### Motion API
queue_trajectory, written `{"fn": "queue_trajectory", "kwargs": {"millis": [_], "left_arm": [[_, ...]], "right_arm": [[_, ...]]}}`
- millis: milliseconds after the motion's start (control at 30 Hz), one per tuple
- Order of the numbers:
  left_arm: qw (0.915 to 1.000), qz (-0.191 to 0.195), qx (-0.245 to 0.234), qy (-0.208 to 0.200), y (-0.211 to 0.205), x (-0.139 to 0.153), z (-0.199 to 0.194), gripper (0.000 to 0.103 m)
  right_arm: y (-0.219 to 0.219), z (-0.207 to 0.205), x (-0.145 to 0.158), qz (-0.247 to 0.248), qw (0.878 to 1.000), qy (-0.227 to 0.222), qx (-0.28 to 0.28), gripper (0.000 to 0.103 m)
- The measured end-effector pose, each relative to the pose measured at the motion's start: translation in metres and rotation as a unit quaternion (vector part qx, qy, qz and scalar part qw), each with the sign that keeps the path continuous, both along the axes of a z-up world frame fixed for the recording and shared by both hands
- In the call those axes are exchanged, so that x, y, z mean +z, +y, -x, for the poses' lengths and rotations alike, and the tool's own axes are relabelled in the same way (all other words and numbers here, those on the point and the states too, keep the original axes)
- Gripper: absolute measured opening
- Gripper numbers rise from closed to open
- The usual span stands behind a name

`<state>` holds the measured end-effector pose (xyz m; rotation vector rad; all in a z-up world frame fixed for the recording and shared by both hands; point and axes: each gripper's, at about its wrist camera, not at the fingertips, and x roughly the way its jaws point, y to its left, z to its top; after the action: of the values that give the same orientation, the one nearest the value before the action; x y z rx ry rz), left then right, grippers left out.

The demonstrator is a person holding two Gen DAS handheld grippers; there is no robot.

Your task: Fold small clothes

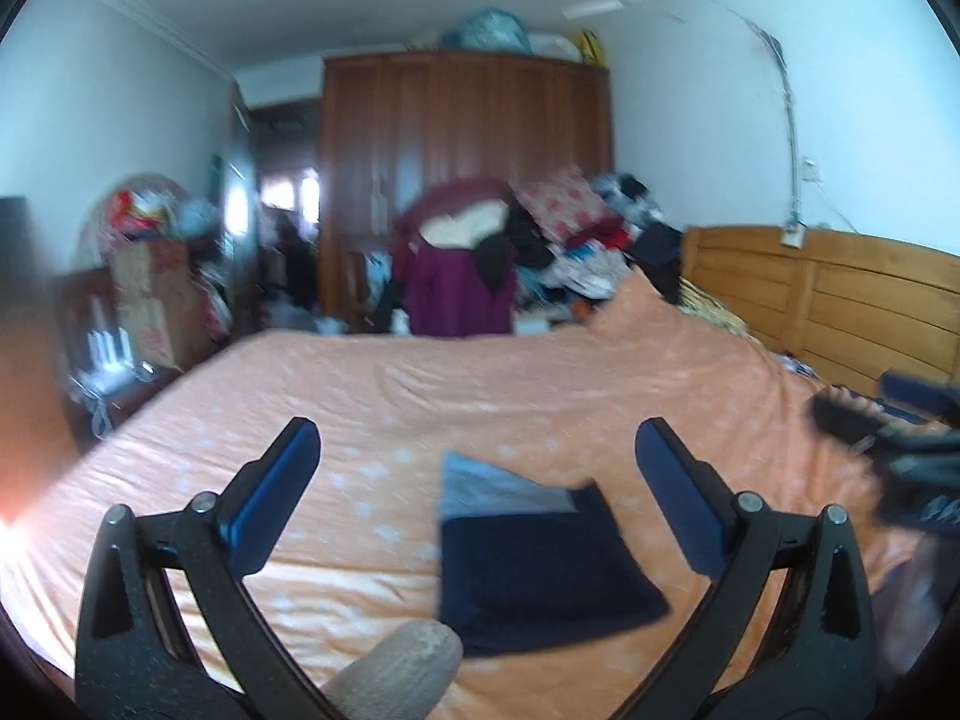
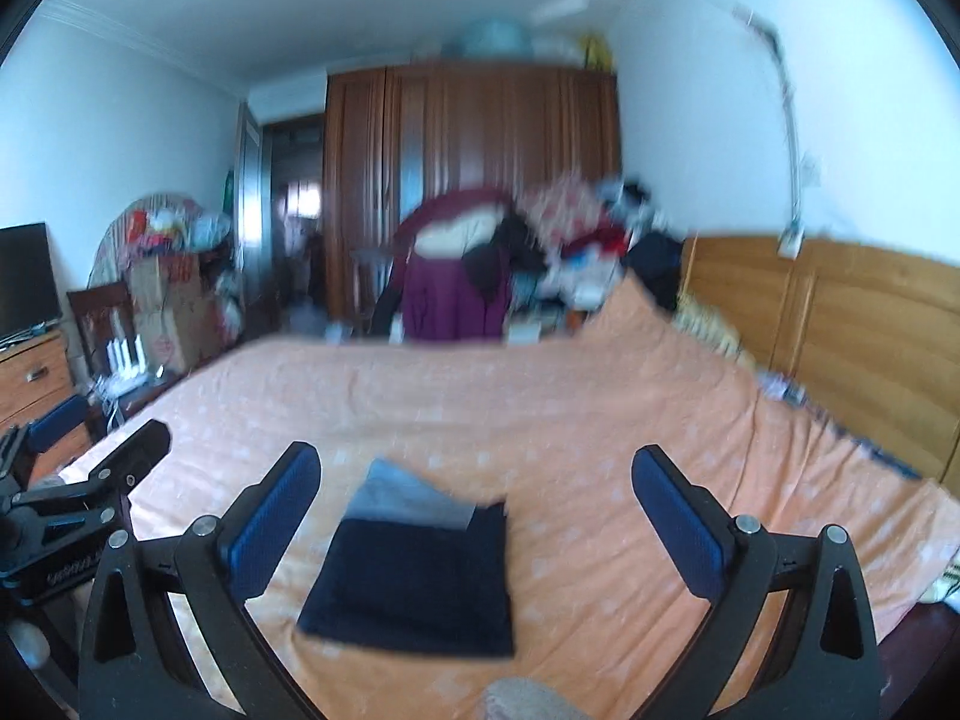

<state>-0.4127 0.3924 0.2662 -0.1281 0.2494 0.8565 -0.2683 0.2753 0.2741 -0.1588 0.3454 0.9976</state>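
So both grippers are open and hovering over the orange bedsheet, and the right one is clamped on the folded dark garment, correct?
Not quite. The right gripper is not clamped on anything: the right wrist view shows its jaws spread wide, with the folded dark garment lying flat on the orange bedsheet between them, untouched. The left gripper is open too, as you said.

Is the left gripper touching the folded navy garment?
Apart. In the left wrist view, the left gripper is open with both pads held above the folded navy garment, which lies flat on the orange bedsheet.
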Motion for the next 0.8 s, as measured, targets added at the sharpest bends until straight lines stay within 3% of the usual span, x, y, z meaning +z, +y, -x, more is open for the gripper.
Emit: {"fn": "queue_trajectory", "kwargs": {"millis": [267, 600, 800], "left_arm": [[0.9960, 0.087, -0.017, 0.008, 0.029, -0.024, -0.010, 0.103], [0.9912, 0.106, 0.021, 0.076, 0.030, -0.053, -0.017, 0.103], [0.9902, 0.111, 0.024, 0.081, 0.032, -0.054, -0.016, 0.103]], "right_arm": [[0.025, -0.008, -0.047, 0.084, 0.996, 0.032, -0.006, 0.103], [0.049, -0.013, -0.094, 0.150, 0.986, 0.076, 0.011, 0.102], [0.049, -0.020, -0.101, 0.154, 0.984, 0.085, 0.002, 0.102]]}}
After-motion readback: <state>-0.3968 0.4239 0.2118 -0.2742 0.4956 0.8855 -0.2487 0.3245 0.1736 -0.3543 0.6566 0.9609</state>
